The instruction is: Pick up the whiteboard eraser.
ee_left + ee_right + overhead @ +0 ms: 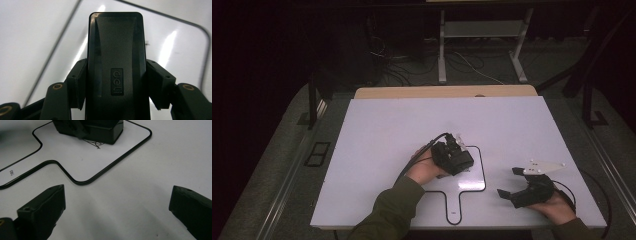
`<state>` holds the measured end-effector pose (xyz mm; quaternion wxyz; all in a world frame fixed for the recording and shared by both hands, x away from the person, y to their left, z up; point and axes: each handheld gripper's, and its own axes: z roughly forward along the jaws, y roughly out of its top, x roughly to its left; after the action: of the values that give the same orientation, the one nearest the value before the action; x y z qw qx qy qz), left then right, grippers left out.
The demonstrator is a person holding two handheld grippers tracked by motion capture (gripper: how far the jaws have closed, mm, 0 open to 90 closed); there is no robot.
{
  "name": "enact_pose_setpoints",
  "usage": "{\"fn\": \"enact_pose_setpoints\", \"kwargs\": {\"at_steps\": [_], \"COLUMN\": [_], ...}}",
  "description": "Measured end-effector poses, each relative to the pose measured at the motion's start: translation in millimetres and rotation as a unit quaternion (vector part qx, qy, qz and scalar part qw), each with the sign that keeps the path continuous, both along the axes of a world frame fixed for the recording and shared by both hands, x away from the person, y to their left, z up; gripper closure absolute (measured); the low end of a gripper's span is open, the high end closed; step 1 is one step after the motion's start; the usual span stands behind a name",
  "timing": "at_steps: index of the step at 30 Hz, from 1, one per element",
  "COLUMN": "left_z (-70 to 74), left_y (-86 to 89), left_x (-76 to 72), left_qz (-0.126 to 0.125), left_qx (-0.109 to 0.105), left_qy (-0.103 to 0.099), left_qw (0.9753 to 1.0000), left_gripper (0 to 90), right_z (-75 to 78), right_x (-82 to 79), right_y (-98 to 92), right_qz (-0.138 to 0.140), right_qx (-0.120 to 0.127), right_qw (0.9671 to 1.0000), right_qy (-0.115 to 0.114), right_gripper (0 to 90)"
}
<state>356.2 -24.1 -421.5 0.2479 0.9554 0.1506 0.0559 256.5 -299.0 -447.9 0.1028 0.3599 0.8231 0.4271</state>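
Left gripper view: one black box marked "deli", lower end cut off, clamped between both jaws of left gripper. Over black outline on white board. Right gripper spread wide, holding nothing.

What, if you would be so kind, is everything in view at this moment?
whiteboard eraser: one, black, marked "deli", clamped between the left gripper's jaws and pressed on the small whiteboard.
small whiteboard: one, white with black rim and a handle tab, lying flat on the table's near middle.
drawn mark: one, black lines, on the small whiteboard beside the eraser.
table: one, white top, in the centre.
metal frame: one, pale, on the floor behind the table.
cables: several, dark, on the floor behind.
left gripper: one, black, over the small whiteboard.
right gripper: one, black, jaws open, above bare table at right.
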Motion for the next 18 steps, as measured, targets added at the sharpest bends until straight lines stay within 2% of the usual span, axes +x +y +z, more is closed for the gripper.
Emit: {"fn": "enact_pose_setpoints", "kwargs": {"at_steps": [3, 5, 9, 11, 12, 15, 18], "left_z": [-0.4, -0.6, -0.7, 0.3, -0.9, 0.1, 0.0], "left_y": [-2.8, -2.3, 1.0, 4.4, 5.0, 9.1, 10.2], "left_x": [-4.2, -1.7, 9.5, 17.4, 19.9, 32.0, 39.3], "left_qz": [-0.009, -0.002, 0.01, 0.01, 0.024, 0.037, 0.049], "left_qx": [-0.002, -0.005, -0.006, 0.004, -0.005, 0.005, 0.003], "left_qy": [-0.002, 0.006, 0.004, 0.001, 0.0, -0.004, -0.001], "left_qw": [1.0, 1.0, 0.9999, 0.9999, 0.9997, 0.9993, 0.9988], "left_gripper": [39.3, 39.3, 39.3, 39.3, 39.3, 39.3, 39.3], "right_z": [-0.1, -0.2, 0.1, 0.0, -0.1, -0.4, -0.4], "right_x": [0.0, 0.0, 0.0, 0.1, 0.2, 0.6, 0.5], "right_y": [0.2, 0.2, -0.2, -0.3, -0.4, -0.2, -0.2], "right_qz": [0.0, 0.0, 0.0, 0.0, -0.001, 0.0, 0.0], "right_qx": [-0.001, -0.001, -0.001, 0.0, 0.0, -0.001, -0.001], "right_qw": [1.0, 1.0, 1.0, 1.0, 1.0, 1.0, 1.0], "right_qy": [0.0, 0.0, 0.0, 0.0, 0.0, 0.0, 0.0], "right_gripper": [0.0, 0.0, 0.0, 0.0, 0.0, 0.0, 0.0]}}
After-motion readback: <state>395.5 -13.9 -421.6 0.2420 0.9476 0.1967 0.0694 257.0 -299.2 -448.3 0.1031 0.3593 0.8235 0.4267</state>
